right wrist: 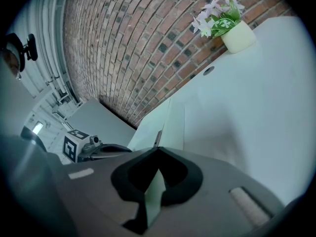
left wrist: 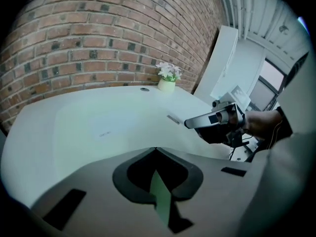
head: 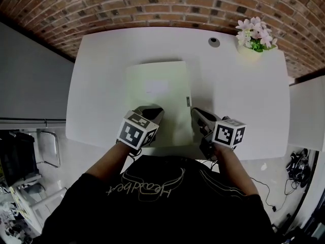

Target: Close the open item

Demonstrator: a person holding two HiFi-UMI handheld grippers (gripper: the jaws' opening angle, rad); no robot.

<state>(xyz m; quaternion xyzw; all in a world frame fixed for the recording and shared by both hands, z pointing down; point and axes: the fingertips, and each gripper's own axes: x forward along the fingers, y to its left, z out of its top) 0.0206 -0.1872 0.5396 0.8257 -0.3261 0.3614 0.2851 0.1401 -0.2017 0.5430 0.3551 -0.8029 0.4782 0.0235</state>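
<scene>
A pale green folder (head: 160, 93) lies flat on the white table (head: 238, 95), with a small dark clasp (head: 188, 101) on its right edge. My left gripper (head: 152, 111) is at the folder's near left corner. In the left gripper view its jaws (left wrist: 155, 149) meet at the tips, with a thin green sheet edge pinched between them. At the near right corner my right gripper (head: 199, 114) is also shut, and a green sliver of the folder (right wrist: 173, 125) shows in its jaws (right wrist: 158, 148). Each gripper shows in the other's view: right gripper (left wrist: 190, 124), left gripper (right wrist: 123, 147).
A cream pot of pink flowers (head: 254, 44) stands at the table's far right corner, beside a round cable hole (head: 214, 42). A brick wall (head: 152, 4) runs behind the table. A second white surface (head: 307, 111) adjoins on the right.
</scene>
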